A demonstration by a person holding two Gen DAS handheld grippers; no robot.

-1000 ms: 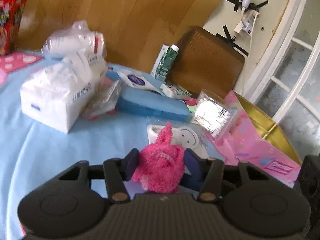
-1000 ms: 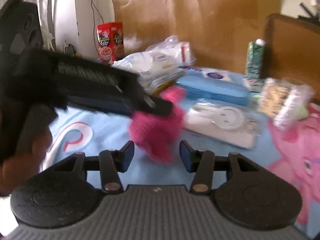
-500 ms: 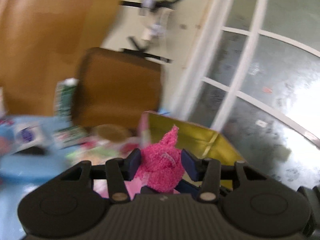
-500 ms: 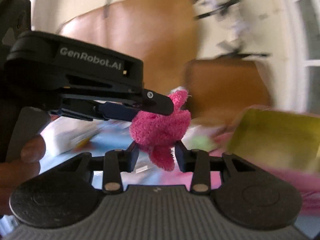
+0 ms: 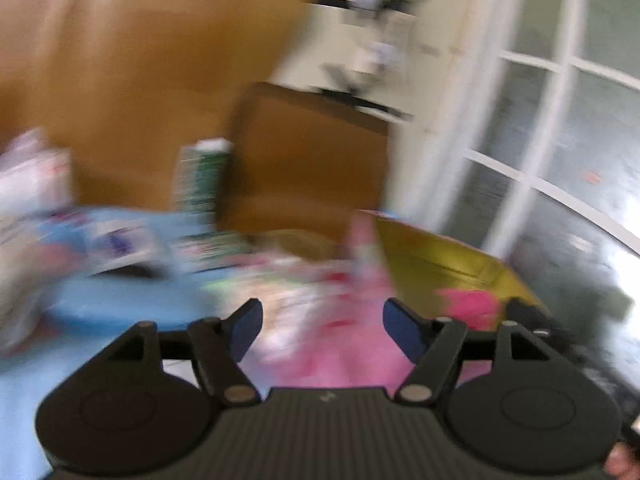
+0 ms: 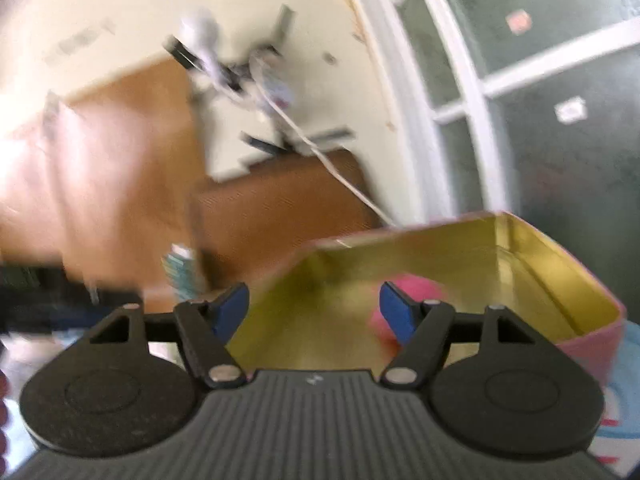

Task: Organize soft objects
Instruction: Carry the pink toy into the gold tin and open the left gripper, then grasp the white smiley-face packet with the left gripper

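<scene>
Now, going from the left side, the left wrist view is showing a heavily blurred table under a light blue cloth (image 5: 116, 312), with white packets (image 5: 28, 184) at its far left edge and a green-and-white carton (image 5: 200, 176) standing upright in front of a brown chair back (image 5: 308, 168). The left gripper (image 5: 322, 326) is sitting with its blue-padded fingers spread wide apart and nothing between them; only smeared pink and white shapes are lying beyond the gap, too blurred to name. Further right in that view, the fuzzy pink soft toy (image 5: 470, 306) is lying inside the gold-lined tin (image 5: 432, 256), near its closer wall.

Moving on to the right wrist view, the same chair back (image 6: 280, 212) is standing at centre with a white cable (image 6: 340, 176) crossing it. The right gripper (image 6: 314, 312) is hovering over the tin's (image 6: 560, 280) near edge, its fingers likewise spread and gripping nothing. The pink toy (image 6: 416, 292) is resting on the tin's floor, partly hidden behind the right fingertip (image 6: 394, 312). White-framed glass panes (image 6: 560, 80) are filling the far right.
</scene>
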